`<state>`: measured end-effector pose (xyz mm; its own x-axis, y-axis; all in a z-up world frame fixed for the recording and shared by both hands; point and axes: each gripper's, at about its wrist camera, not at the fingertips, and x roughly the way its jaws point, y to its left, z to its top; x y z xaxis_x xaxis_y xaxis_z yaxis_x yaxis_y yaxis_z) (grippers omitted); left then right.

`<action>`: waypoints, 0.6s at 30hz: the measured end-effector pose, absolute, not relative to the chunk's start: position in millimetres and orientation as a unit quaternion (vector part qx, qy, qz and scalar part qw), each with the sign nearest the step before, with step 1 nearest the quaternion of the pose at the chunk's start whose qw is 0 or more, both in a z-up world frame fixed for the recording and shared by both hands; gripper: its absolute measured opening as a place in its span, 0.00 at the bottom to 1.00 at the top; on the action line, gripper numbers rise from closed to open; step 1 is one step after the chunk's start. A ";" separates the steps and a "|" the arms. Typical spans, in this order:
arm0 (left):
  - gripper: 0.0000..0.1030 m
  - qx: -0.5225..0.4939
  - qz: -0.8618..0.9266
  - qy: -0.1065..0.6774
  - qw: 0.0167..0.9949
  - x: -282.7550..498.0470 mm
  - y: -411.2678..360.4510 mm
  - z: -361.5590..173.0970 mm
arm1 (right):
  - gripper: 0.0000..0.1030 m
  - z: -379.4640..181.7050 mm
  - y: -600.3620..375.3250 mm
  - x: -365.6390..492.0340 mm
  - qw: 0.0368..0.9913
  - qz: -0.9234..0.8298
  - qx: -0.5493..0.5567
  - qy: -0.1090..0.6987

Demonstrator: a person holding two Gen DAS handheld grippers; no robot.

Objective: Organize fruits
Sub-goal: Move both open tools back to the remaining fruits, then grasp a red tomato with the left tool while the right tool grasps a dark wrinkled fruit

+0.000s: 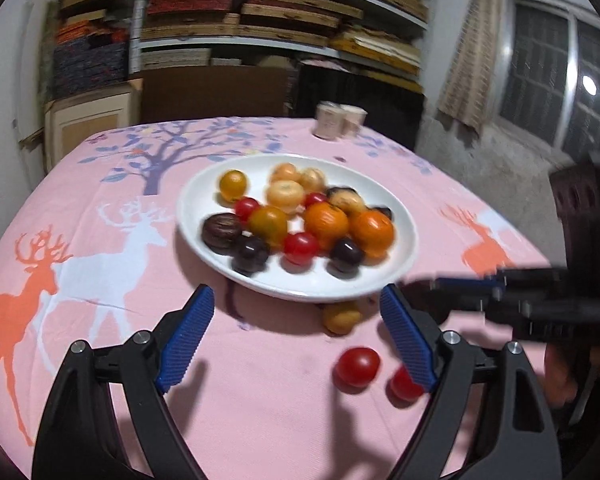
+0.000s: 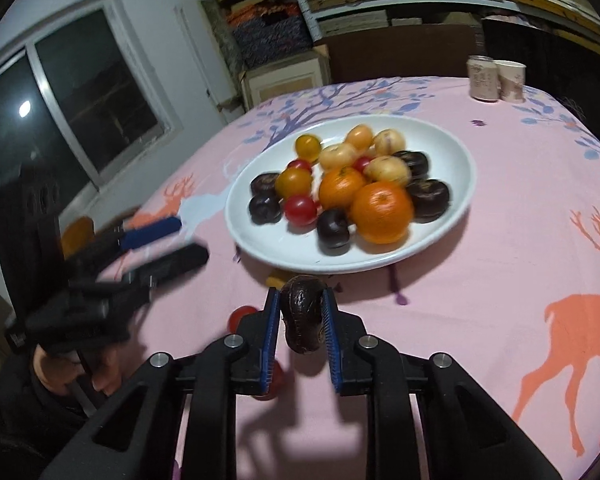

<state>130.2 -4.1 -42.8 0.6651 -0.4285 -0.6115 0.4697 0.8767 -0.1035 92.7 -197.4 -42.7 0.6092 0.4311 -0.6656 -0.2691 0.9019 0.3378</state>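
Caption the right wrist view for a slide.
Right gripper shut on a dark fruit before the white plate of fruit.

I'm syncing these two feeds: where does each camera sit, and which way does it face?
Left wrist: on the left gripper, open, facing the white plate; the right gripper enters from the right.
Right wrist: on the right gripper, shut on a dark fruit; a hand holds the left gripper.
Shared: plate, pink tablecloth.

We see a pink tablecloth [image 1: 100, 208] printed with orange and white deer, two pale paper cups [image 2: 496, 78] at its far edge, cluttered storage shelves [image 1: 260, 12] and a dark window [image 2: 80, 92] behind.
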 end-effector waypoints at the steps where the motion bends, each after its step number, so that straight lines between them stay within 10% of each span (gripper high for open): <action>1: 0.80 0.052 -0.252 0.332 0.907 127.5 -12.4 -46.0 | 0.21 -43.3 -207.3 90.9 0.892 0.191 0.116 0.392; 7: 0.57 0.084 -0.254 0.386 0.883 135.6 -31.0 -65.2 | 0.21 -55.2 -233.5 88.9 0.892 0.169 0.155 0.390; 18: 0.45 0.113 -0.274 0.434 0.851 124.4 -48.3 -76.5 | 0.21 -55.7 -235.2 87.6 0.893 0.174 0.152 0.387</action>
